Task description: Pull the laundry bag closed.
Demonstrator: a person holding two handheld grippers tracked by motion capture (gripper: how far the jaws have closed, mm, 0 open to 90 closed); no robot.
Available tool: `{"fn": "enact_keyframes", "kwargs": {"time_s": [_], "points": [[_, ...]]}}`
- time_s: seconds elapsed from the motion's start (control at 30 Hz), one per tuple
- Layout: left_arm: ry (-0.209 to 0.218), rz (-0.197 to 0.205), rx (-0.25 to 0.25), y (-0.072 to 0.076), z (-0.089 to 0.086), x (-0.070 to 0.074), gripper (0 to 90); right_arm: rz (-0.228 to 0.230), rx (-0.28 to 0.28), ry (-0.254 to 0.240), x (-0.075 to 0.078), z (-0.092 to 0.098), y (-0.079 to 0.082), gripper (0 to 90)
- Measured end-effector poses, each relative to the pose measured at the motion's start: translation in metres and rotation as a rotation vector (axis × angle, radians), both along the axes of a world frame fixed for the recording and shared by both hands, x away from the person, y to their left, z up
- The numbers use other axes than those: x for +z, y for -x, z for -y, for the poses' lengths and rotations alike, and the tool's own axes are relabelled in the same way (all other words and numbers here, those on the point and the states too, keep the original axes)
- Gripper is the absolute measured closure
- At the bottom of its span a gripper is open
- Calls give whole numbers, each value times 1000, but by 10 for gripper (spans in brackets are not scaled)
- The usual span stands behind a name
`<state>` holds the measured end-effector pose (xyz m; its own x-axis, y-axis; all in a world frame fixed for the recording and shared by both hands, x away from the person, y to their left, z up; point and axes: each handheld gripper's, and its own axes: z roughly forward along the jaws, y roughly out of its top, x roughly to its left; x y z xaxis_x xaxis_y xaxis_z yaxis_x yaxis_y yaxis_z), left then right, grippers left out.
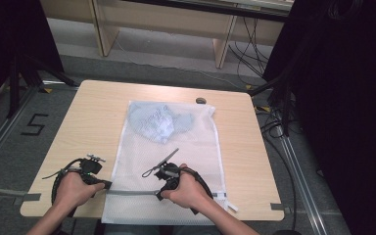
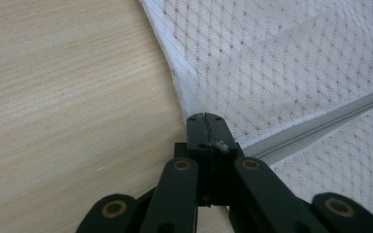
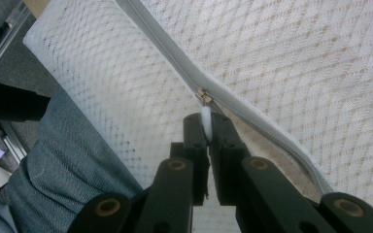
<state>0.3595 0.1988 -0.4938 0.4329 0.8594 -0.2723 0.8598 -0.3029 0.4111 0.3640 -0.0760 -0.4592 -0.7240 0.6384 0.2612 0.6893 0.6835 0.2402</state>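
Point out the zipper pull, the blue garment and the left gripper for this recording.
zipper pull (image 3: 205, 121), right gripper view, on the white tab pinched between the jaws.
blue garment (image 1: 160, 121), high view, middle of the crumpled cloth inside the mesh bag.
left gripper (image 2: 205, 121), left gripper view, at the closed jaw tips.

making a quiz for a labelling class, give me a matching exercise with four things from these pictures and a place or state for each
Things
1. left gripper
2. right gripper
3. blue garment
4. dark disc

Places or states
A. lies on the bare table past the bag's far edge
B. shut on the white zip pull
C. inside the mesh bag, at its far end
D. shut on the bag's edge where the zip ends

Pairs: 1-D, 2-B, 3-C, 4-A
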Motion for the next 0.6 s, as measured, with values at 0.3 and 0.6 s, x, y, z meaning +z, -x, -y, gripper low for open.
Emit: {"fn": "enact_keyframes", "kwargs": {"time_s": [0.3, 0.6], "points": [[-2, 7, 3, 0, 1, 0, 899, -13, -26, -25, 1, 2, 3, 870], [-5, 7, 5, 1, 1, 0, 899, -11, -37, -30, 2, 9, 3, 870]]}}
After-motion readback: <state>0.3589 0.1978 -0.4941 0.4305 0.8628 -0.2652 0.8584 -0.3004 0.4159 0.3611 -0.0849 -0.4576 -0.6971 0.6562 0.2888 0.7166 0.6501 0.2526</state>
